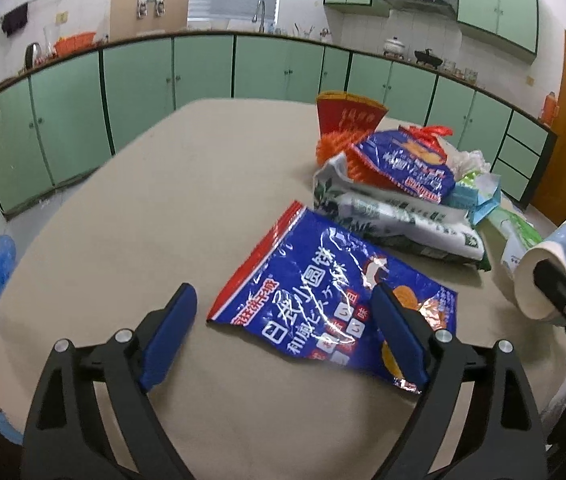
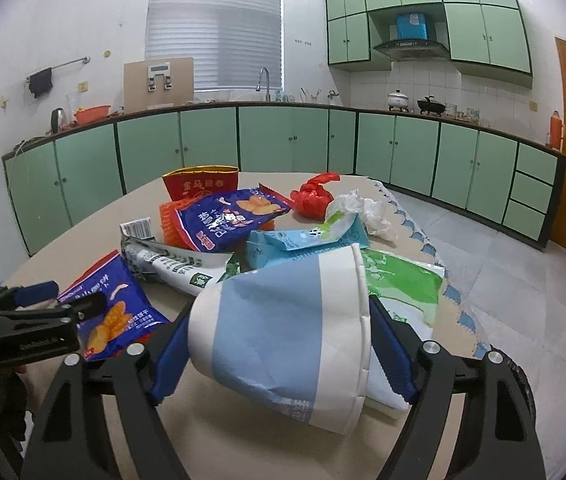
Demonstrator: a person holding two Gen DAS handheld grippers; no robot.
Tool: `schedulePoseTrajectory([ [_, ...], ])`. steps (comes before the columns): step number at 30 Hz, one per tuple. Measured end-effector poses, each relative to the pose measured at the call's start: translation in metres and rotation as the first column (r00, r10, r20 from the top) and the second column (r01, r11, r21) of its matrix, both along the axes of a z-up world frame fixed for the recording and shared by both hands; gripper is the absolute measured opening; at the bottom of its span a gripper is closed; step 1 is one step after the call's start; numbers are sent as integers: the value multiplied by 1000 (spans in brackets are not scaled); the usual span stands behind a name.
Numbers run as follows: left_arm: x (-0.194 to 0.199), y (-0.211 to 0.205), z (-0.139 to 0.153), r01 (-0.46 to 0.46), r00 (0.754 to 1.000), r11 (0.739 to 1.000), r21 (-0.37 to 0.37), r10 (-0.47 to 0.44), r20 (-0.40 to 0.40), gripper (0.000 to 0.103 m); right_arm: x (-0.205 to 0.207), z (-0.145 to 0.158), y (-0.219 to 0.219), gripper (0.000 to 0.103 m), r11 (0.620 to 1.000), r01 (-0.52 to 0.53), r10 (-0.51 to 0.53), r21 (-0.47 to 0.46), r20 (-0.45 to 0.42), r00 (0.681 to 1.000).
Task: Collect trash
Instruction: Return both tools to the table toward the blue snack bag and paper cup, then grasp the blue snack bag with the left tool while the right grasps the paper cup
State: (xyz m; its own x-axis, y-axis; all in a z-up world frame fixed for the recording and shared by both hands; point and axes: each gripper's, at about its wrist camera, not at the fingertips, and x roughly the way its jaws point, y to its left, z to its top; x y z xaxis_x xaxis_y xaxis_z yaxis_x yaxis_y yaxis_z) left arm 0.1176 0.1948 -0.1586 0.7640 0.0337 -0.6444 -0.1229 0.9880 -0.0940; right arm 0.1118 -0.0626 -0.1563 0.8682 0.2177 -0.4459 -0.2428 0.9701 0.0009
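A flat blue snack bag [image 1: 335, 300] lies on the beige table [image 1: 143, 216]. My left gripper [image 1: 283, 320] is open just above the table, its right finger over the bag's near edge. My right gripper [image 2: 279, 336] is shut on a crushed blue-and-white paper cup [image 2: 283, 328], held on its side above the table; the cup also shows at the right of the left wrist view [image 1: 551, 268]. Behind lies a pile of trash: a second blue snack bag [image 2: 227, 220], a white-green wrapper [image 2: 175, 264], a light-blue packet [image 2: 303, 240], a knotted red plastic bag [image 2: 313, 196] and crumpled white tissue [image 2: 371, 212].
A red-and-gold paper bag [image 2: 203, 184] and an orange basket [image 2: 169, 220] stand at the back of the pile. A green-white wrapper [image 2: 403, 280] lies at the table's right edge. Green kitchen cabinets [image 2: 263, 140] ring the room; a tiled floor [image 2: 503, 280] lies to the right.
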Motion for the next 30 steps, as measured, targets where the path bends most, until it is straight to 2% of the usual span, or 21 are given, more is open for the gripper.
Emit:
schedulePoseTrajectory([
  [3,2,-1,0,2,1000,1000,-4,-2,2,84,1,0,0,80,1000,1,-1,-5,3,1000],
  [5,1,-2,-1,2,1000,1000,-4,-2,4,66,2,0,0,80,1000,0,0,-12,5,1000],
  [6,1,-3,-1,-2,1000,1000,2,2,5,61,2,0,-1,80,1000,0,0,-14,4,1000],
  [8,2,-5,-1,-9,1000,1000,13,9,7,34,4,-2,-1,80,1000,1,-1,-22,-1,1000],
  [9,2,-5,-1,-15,1000,1000,15,15,8,28,5,-3,-1,80,1000,0,0,-26,-5,1000],
  [10,2,-5,-1,-18,1000,1000,16,18,8,16,6,-4,-1,81,999,-3,3,-35,-12,1000],
  [14,2,-5,0,-21,1000,1000,17,20,19,0,6,-8,0,83,998,-5,4,-58,-21,1000],
  [20,0,-7,6,4,1000,1000,-3,-4,30,0,0,-5,-2,91,997,-4,3,-78,-7,1000],
  [22,2,-10,6,20,1000,1000,-12,-20,14,4,-2,-5,-5,91,997,-2,1,-78,-10,1000],
  [24,3,-12,5,26,1000,1000,-17,-26,6,24,-5,-5,-7,92,997,-2,1,-81,-11,1000],
  [25,4,-13,5,27,1000,1000,-16,-27,5,45,-6,-5,-8,92,997,-2,1,-83,-12,1000],
  [26,4,-15,5,26,1000,1000,-13,-26,6,57,-7,-5,-9,92,997,1,-2,-83,-15,1000],
  [30,11,-19,-1,39,999,999,-13,-39,-19,63,-11,-5,-14,92,997,12,-14,-75,-27,1000],
])
